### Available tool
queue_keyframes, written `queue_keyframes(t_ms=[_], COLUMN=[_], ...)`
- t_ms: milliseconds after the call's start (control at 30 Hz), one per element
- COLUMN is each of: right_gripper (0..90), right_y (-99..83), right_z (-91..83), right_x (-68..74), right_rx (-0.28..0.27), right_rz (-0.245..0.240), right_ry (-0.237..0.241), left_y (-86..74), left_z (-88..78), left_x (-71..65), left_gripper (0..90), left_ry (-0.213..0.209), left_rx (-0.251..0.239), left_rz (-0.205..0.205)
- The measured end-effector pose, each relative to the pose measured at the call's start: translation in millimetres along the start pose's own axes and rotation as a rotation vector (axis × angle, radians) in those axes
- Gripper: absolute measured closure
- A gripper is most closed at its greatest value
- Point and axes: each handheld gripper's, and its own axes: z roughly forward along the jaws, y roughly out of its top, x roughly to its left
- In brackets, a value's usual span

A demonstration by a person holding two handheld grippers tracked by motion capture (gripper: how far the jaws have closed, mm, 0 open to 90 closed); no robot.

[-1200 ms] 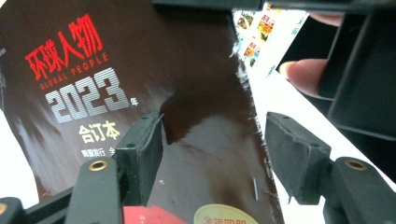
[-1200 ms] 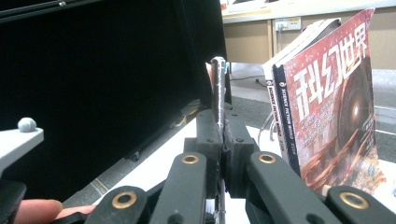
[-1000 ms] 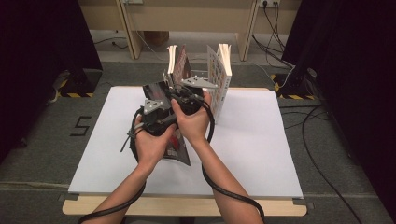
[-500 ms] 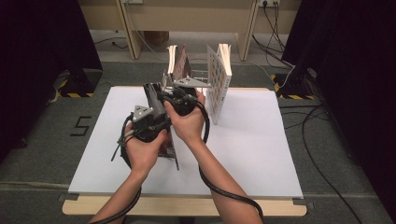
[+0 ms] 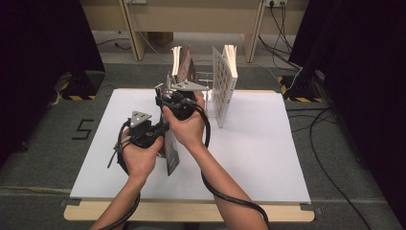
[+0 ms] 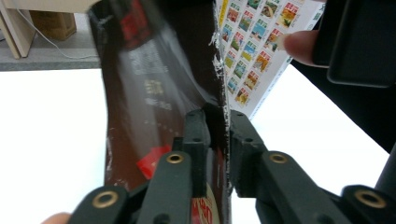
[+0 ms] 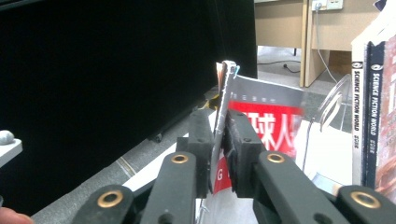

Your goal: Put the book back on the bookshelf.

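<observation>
Left gripper view has my left claw (image 6: 217, 123) clenched on the spine edge of the dark magazine (image 6: 159, 88), its jaws having just been closing. My right claw (image 7: 219, 135) has just been easing open, though the top edge sits between its pads. The magazine stands upright on the white bench (image 5: 268, 143), near the wire rack (image 5: 203, 79). I'd keep the left grip firm and the magazine vertical before the right lets go.

Claw (image 7: 217, 140) around magazine (image 7: 266, 121) edge

A white rectangular tabletop (image 5: 268, 158) carries a wire book rack (image 5: 203, 79) holding upright magazines at its far edge.
</observation>
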Motion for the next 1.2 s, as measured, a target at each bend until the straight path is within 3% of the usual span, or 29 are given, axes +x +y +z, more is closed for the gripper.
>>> queue_keyframes(t_ms=[100, 267, 367, 600, 700, 967, 1200], right_gripper=[75.6, 66.1, 63.7, 62.7, 62.7, 62.8, 63.2], right_y=[0.5, 1.9, 2.4, -3.7, -14.7, -66.3, -106.0], right_z=[0.8, -1.1, -12.7, -52.3, -64.9, -96.9, -119.0], right_x=[1.6, 1.2, -2.9, -31.6, -46.7, -88.9, -111.4], right_rx=[0.01, 0.005, -0.02, -0.036, -0.019, 0.064, 0.109], right_rz=[-0.013, -0.007, -0.001, 0.014, 0.025, 0.092, 0.14], right_ry=[-0.002, 0.028, 0.047, -0.008, -0.036, -0.109, -0.17], left_y=[-2.1, -1.7, -0.9, 2.3, 4.2, 13.8, 21.8], left_z=[-2.5, -2.5, -3.6, -8.9, -10.2, -10.4, -7.9], left_x=[5.2, 22.0, 26.5, 39.1, 43.1, 55.2, 65.1], left_gripper=[85.4, 87.2, 87.2, 87.3, 87.3, 87.4, 87.3], left_ry=[0.022, -0.009, -0.023, -0.039, -0.048, -0.051, -0.065], left_rx=[-0.008, 0.004, -0.004, -0.028, -0.03, -0.039, -0.028], left_rz=[0.019, -0.003, 0.002, -0.01, -0.012, -0.012, -0.016])
